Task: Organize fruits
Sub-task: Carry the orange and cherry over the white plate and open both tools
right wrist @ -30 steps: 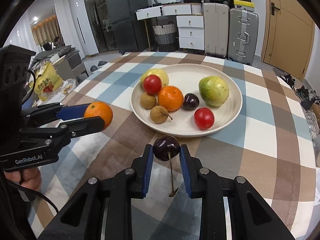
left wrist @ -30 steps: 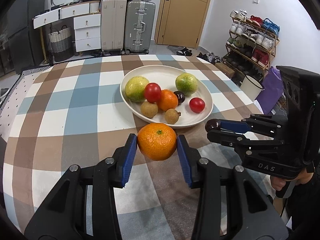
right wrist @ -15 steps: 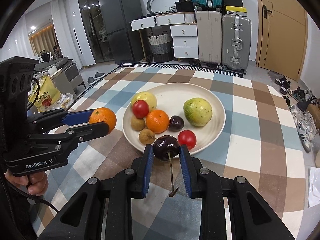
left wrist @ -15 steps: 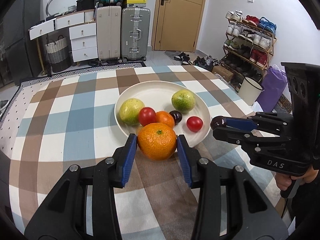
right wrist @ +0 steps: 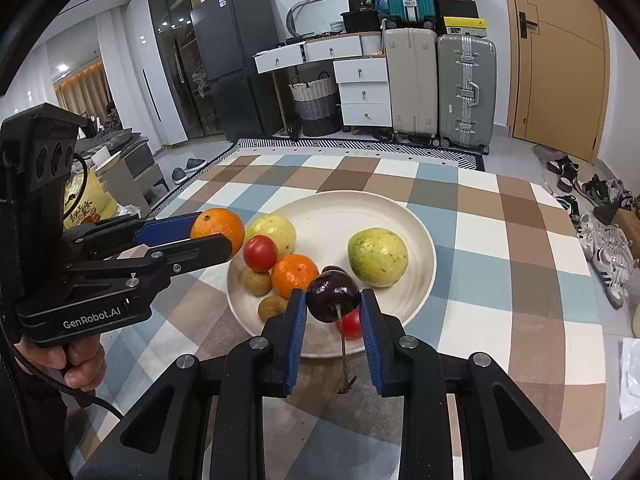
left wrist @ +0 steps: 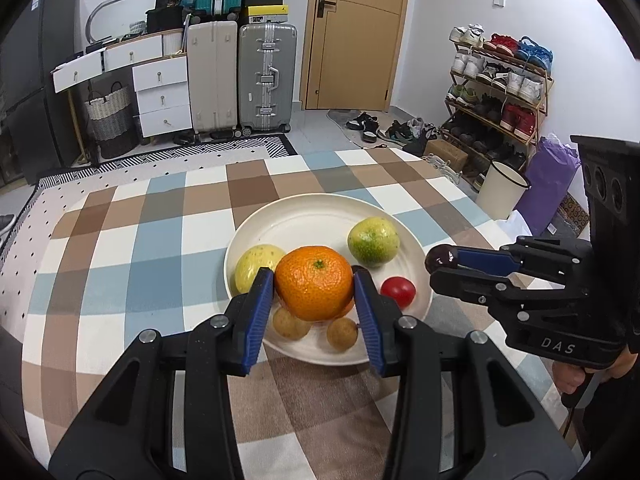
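The left gripper is clenching an orange between its blue fingers, holding it in the air above the near edge of the plate; the right gripper is gripping a dark cherry in the same way, its stem hanging down toward the checked cloth on the bench; both held fruits are sitting clear of the plate surface; on the plate, two small brown fruits are lying nearest, with a red tomato to their right; beyond these, a second orange, another tomato and a yellowish fruit are grouped at the left; a green fruit is resting apart at the right; past the bench, two suitcases are standing against the wall beside a wooden door.
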Motion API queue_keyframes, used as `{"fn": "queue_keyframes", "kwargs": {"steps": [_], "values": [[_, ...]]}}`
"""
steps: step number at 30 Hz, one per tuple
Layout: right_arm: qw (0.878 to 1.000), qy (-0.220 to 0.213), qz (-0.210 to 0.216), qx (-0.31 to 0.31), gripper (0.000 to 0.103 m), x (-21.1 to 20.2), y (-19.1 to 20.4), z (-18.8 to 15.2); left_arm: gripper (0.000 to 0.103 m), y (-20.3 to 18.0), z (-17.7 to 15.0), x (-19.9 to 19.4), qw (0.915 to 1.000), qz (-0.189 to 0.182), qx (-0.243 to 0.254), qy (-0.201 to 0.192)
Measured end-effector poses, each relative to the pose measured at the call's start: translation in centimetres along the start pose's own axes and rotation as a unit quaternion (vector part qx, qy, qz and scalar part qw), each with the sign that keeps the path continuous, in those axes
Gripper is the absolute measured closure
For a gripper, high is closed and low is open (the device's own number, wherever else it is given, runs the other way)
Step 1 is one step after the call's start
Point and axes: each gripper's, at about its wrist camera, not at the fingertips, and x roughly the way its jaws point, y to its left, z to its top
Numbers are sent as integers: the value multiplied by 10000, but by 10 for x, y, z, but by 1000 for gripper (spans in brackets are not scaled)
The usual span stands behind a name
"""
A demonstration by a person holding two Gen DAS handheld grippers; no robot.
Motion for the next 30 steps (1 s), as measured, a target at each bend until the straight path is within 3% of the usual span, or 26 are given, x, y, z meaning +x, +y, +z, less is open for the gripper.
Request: {"fn": "queue_keyframes", "kwargs": {"steps": [22,30], "values": [[9985,335,-404,164,76,37,-29,7,65,0,27,59,9998,-42,125,158],[9985,194,-475,176,70,25,-30,5,61,-3,28,51,9998,72,191,22]]}}
